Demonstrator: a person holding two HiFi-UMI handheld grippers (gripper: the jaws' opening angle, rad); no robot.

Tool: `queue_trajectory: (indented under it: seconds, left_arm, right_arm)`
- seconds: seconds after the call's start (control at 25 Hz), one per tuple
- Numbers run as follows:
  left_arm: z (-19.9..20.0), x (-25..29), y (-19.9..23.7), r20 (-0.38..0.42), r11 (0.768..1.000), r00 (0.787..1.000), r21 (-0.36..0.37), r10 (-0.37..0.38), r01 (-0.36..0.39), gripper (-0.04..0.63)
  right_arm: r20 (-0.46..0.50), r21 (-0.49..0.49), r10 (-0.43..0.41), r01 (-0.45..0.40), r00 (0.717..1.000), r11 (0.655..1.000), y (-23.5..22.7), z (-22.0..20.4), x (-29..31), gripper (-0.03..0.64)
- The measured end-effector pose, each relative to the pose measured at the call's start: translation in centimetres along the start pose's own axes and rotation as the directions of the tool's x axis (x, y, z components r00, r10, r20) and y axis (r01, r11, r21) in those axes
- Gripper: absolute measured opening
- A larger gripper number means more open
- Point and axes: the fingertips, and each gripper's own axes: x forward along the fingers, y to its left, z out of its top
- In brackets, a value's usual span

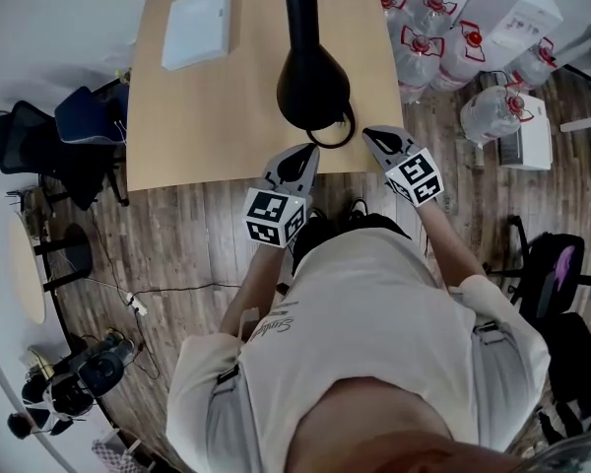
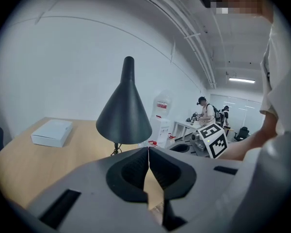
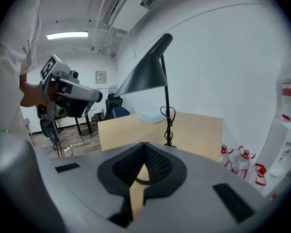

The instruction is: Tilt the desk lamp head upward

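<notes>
A black desk lamp stands near the front edge of the wooden table (image 1: 207,136). Its cone-shaped head (image 1: 313,87) hangs over the table with the opening facing down, and its thin stem (image 3: 166,96) carries a looped cable. In the left gripper view the lamp head (image 2: 124,110) is straight ahead, a short way beyond my left gripper (image 2: 148,149), whose jaws are shut and empty. My left gripper (image 1: 308,152) sits just below the head. My right gripper (image 1: 370,133) is to the head's right, also shut on nothing (image 3: 144,143), and from there the head (image 3: 144,74) shows tilted down to the left.
A flat white box (image 1: 197,26) lies on the table's far left part. Several large water bottles (image 1: 443,37) and white cartons (image 1: 512,13) stand on the floor to the right. Office chairs (image 1: 64,141) are at the left, with cables and a power strip (image 1: 136,304) on the floor.
</notes>
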Motion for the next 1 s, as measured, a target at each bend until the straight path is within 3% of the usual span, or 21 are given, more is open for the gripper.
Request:
queue_trajectory:
  seconds: [0.36,0.64,1.0]
  left_arm:
    - [-2.9,2.5,1.3,-0.048,0.998,0.999,-0.069,0.006,-0.01,0.017]
    - [-3.9,4.3,3.1,-0.067,0.995,0.997,-0.083,0.04,-0.045,0.017]
    - [-3.0,5.0,3.6,-0.052,0.995,0.997,-0.077,0.063,-0.067,0.017]
  right_arm:
    - [-0.189,0.045,0.08,-0.072,0.979,0.996,-0.6,-6.8,4.8,-0.005]
    - [-0.361,0.07,0.121,-0.103,0.925,0.992,-1.2,-13.0,8.9,-0.005]
    - [-0.418,0.038,0.164,-0.163,0.894,0.986,-0.9,-14.4,10.5,-0.005]
